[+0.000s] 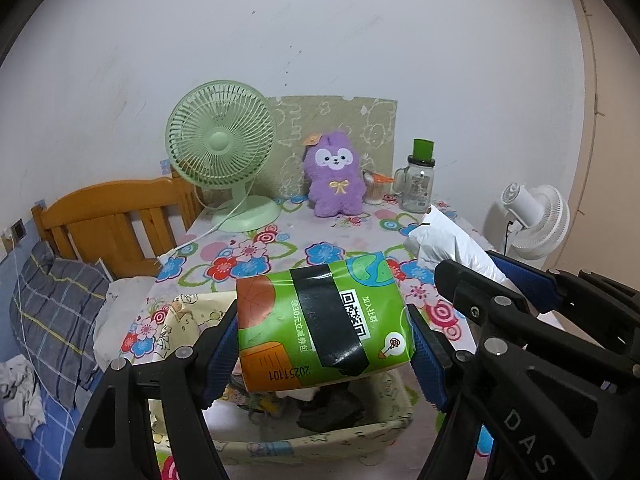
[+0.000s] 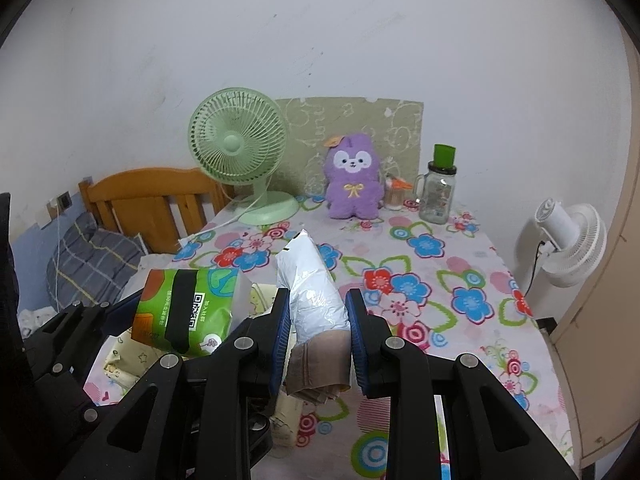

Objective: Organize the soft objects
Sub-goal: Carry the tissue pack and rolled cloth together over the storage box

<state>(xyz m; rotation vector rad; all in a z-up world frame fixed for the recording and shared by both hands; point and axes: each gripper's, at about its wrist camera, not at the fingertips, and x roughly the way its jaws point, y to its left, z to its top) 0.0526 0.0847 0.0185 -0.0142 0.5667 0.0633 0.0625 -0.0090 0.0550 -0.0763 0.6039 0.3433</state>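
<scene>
My left gripper (image 1: 324, 344) is shut on a green tissue pack (image 1: 320, 320) with a black tape band, held above an open fabric storage box (image 1: 384, 428). The pack also shows in the right wrist view (image 2: 184, 308). My right gripper (image 2: 318, 320) is shut on a white plastic bag (image 2: 312, 284) wrapped round beige folded cloth (image 2: 320, 364), held above the table. The bag also shows in the left wrist view (image 1: 448, 244), right of the tissue pack. A purple plush toy (image 1: 334, 176) sits upright at the table's back, also in the right wrist view (image 2: 352, 180).
A green desk fan (image 1: 222, 148) stands at the back left on the floral tablecloth (image 2: 440, 280). A glass jar with a green lid (image 1: 418, 178) stands at the back right. A white fan (image 2: 568, 232) is right of the table. A wooden bed with a plaid pillow (image 1: 52, 312) is left.
</scene>
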